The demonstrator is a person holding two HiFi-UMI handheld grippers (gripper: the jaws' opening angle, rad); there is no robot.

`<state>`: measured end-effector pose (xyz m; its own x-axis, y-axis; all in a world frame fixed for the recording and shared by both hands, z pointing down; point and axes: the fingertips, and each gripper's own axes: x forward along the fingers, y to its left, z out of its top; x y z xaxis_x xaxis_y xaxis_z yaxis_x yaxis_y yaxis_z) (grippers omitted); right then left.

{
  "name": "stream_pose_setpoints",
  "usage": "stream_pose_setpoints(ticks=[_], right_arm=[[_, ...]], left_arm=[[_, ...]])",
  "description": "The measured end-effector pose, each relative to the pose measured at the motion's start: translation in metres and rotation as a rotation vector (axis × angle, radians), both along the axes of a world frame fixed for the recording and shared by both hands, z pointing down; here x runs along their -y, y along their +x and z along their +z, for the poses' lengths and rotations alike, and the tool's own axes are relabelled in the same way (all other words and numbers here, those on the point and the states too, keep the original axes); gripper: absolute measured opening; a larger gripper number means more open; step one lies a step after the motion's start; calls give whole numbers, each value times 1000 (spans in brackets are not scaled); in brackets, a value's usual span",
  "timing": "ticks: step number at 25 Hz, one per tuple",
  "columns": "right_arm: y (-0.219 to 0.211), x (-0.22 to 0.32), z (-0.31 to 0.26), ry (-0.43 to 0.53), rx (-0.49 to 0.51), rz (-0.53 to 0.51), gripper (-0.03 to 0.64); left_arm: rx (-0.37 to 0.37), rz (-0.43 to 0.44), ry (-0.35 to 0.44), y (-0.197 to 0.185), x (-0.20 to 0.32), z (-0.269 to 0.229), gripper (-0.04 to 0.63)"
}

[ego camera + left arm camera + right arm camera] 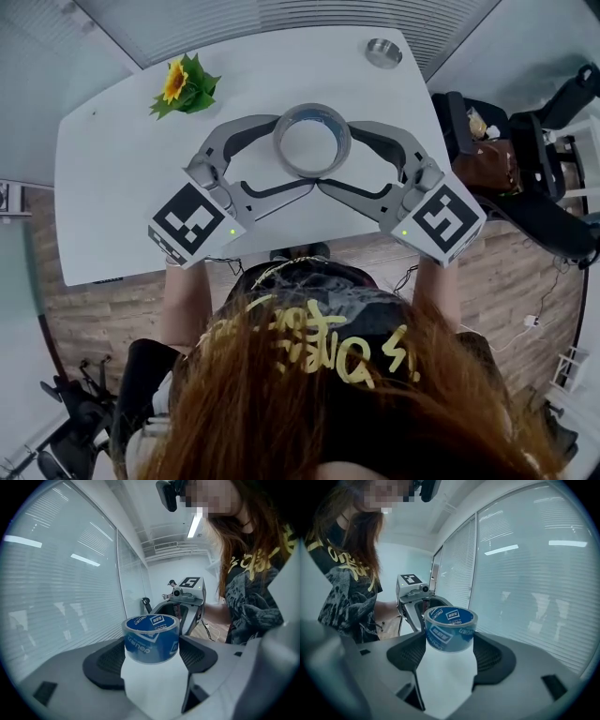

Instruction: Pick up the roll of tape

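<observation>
Grasp stage, lift not shown yet. The roll of tape (312,111) lies flat, hole up, about mid-table on the white table (112,187), a bit toward the far edge.

Both tongs are on it from opposite sides. The left gripper (152,645) comes in from the person's left and the right gripper (450,645) from the right. Their jaw tips nearly meet on the near side of the roll.

- **Left gripper:** jaws are spread wide with the blue roll between the dark pads (108,660). No strip of table shows between pad and roll on either side, so I read it as clenched on the roll.
- **Right gripper:** same picture in its own view. The roll sits at the far half of the pads (490,656) with no gap, so I read it as gripping the roll too.

**Done, by my reading:** approach, bracketing and closing.

**Left:** raising the roll clear. No view shows a gap or shadow under it, so it looks to be at table level. I can't be sure it isn't slightly off the surface.

The sunflower (183,86) at far left and the small round metal dish (382,52) at the far right corner are well apart from the roll and out of the way.
</observation>
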<state>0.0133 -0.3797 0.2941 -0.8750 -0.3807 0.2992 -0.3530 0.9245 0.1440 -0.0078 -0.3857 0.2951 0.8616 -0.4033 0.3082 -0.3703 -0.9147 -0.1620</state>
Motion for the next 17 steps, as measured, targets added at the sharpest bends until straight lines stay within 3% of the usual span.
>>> stream_pose_setpoints(ticks=[17], right_arm=[[1,1,0,8,5,-1,321]], left_arm=[[-3,0,-21,0,0,2,357]])
